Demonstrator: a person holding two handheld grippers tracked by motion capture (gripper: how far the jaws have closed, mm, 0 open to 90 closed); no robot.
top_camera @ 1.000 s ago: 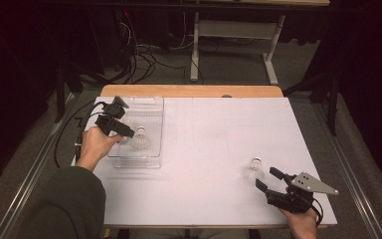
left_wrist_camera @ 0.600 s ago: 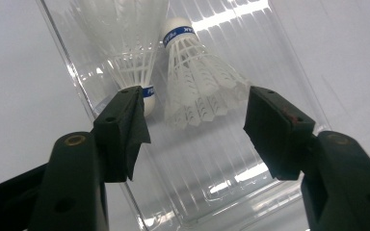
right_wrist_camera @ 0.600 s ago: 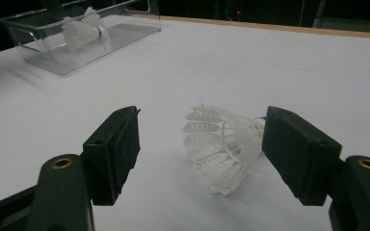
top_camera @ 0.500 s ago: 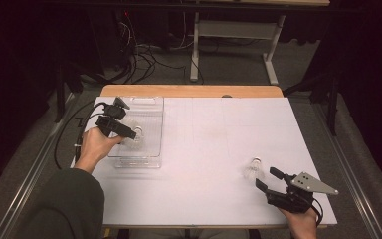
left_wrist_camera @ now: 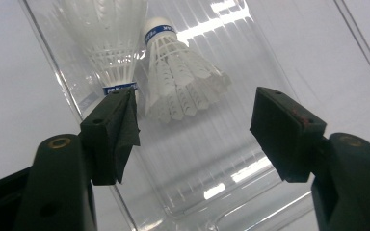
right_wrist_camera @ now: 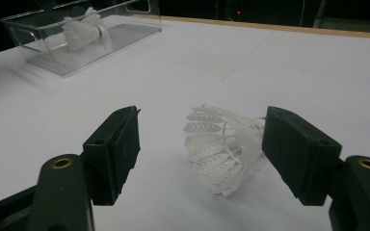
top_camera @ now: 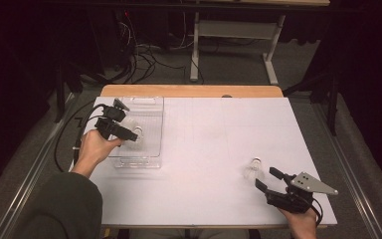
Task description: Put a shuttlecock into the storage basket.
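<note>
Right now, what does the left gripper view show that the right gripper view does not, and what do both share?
Left gripper view: a close look at the white feather shuttlecock, with the blue band on its cork and the ribbed floor of the clear plastic bin under it.
Right gripper view: a second white feather shuttlecock lying on the white table, just in front of the open right gripper.
Shared: the clear bin with the first shuttlecock inside.

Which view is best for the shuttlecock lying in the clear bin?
Left gripper view: the shuttlecock sits close up, feathers and blue band sharp, inside the clear bin. High view shows it as a small white blur; right gripper view shows it far off at top left.
</note>
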